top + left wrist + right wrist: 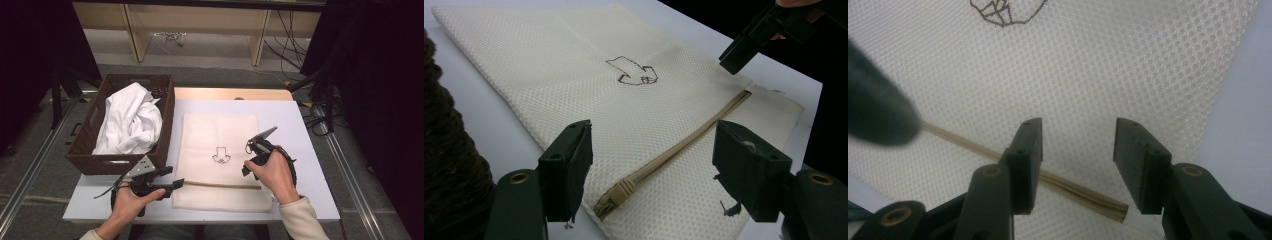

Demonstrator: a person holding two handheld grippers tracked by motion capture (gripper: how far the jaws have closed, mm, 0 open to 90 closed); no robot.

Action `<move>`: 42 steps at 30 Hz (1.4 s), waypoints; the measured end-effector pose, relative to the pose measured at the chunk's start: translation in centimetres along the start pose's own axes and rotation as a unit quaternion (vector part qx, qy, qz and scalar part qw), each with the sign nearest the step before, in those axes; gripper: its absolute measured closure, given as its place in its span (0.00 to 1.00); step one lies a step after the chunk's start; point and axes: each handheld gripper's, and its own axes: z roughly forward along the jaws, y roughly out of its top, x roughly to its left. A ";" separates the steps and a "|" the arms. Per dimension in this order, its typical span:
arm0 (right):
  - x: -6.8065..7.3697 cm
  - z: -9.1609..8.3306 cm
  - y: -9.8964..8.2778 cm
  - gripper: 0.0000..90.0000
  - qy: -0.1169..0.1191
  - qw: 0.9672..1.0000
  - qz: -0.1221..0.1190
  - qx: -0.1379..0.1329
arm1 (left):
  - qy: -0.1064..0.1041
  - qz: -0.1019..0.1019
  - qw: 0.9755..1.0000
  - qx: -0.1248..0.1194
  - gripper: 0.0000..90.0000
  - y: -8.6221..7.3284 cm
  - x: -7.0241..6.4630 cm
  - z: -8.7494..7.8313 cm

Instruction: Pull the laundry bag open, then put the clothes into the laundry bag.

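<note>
A cream mesh bag [220, 135] with a small brown drawing [220, 156] lies flat on the white table [300, 150]. A tan zipper [220, 184] runs across its near end. My left gripper [177, 182] sits low at the zipper's left end, open. In the left gripper view [651, 150] the zipper pull [621, 190] lies between the jaws, untouched. My right gripper [246, 160] hovers over the bag's right side, open. In the right gripper view [1078, 135] the zipper's right end [1083, 192] passes under its jaws, with nothing pinched.
A dark wicker basket [90, 162] holding crumpled white cloth [130, 120] stands at the table's left, close beside my left gripper. A wooden shelf frame [135, 35] and cables [170, 36] lie beyond the table. A dark blurred shape [878, 110] sits at the left of the right gripper view.
</note>
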 end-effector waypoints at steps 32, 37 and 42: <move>4.7 2.8 1.0 0.49 0.014 0.990 -0.143 0.019 | 0.009 -0.005 1.000 0.004 0.35 0.3 -0.1 0.2; 5.8 3.3 1.1 0.47 0.014 0.989 -0.147 0.025 | 0.012 -0.001 1.000 0.008 0.35 0.3 -0.1 0.2; 6.2 4.1 1.1 0.45 0.010 0.984 -0.170 0.042 | 0.011 -0.002 1.000 0.008 0.35 0.3 0.0 0.2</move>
